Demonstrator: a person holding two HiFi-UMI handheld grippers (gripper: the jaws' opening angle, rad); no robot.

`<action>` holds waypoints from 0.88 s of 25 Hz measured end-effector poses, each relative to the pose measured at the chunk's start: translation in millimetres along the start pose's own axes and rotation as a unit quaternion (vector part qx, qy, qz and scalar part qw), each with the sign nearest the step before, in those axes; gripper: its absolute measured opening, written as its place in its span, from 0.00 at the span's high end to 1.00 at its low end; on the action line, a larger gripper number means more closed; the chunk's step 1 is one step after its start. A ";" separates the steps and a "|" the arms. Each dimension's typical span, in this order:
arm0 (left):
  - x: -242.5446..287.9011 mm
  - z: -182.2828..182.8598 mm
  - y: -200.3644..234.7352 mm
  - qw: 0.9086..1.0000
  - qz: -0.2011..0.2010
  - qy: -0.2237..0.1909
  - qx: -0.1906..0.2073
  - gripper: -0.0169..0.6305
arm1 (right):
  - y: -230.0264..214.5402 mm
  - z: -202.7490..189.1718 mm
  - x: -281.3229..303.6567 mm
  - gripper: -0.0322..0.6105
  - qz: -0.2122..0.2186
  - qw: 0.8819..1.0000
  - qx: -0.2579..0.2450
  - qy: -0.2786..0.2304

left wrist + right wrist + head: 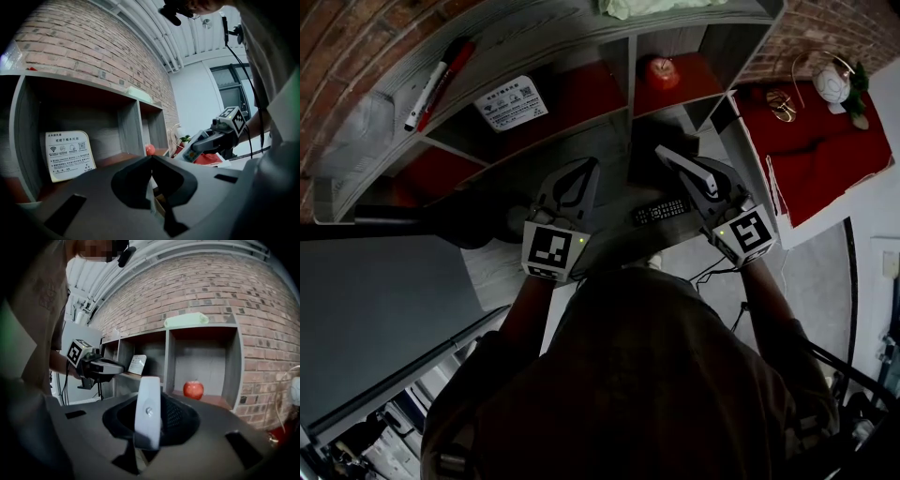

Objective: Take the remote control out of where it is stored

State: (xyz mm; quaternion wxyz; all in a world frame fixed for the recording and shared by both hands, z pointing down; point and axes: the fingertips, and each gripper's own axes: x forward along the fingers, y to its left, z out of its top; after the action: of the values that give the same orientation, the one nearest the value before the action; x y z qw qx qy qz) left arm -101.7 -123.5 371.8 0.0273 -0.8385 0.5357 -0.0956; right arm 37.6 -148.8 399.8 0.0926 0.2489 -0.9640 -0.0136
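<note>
The right gripper point(698, 178) has its fingers closed on a white remote point(675, 159), gripping it by its near end so that the rest sticks out ahead. In the right gripper view the remote point(147, 408) stands upright between the fingers, plain back towards the camera (one small screw shows in its middle). The left gripper view shows the other face, with coloured buttons, on the remote point(192, 151) in the right gripper point(206, 140). The remote is held in front of the shelf point(534, 37), outside its cubbies and above the counter point(502, 267).

The left gripper point(589, 169) is level beside it, well apart, with its fingers closed tip to tip on nothing point(151, 159); from the right gripper view it point(108, 366) points at the shelf too.

An apple point(663, 72) sits alone in the right cubby. A printed card point(511, 103) leans against the back of the wider cubby to its left. Two markers point(436, 82) lie on top of the shelf. Between the two grippers a dark, flat thing with rows of buttons point(661, 210) lies on the counter, possibly a second remote, though the head view is too dim to be sure
</note>
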 end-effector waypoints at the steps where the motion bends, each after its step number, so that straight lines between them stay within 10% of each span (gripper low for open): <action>1: -1.2 -0.6 0.3 1.000 0.001 0.000 0.000 0.95 | 2.8 -4.6 6.4 0.82 0.008 1.000 0.004 0.005; 22: -27.5 -16.6 10.4 0.999 0.024 0.017 -0.015 0.96 | 98.3 -143.3 106.9 0.82 0.188 0.959 0.062 0.204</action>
State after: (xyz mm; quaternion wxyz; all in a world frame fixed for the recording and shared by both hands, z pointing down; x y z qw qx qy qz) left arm -125.3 -102.2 383.0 0.0079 -0.8241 0.5572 -0.1013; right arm -74.6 -111.4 566.1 0.2724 0.0661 -0.9530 0.1151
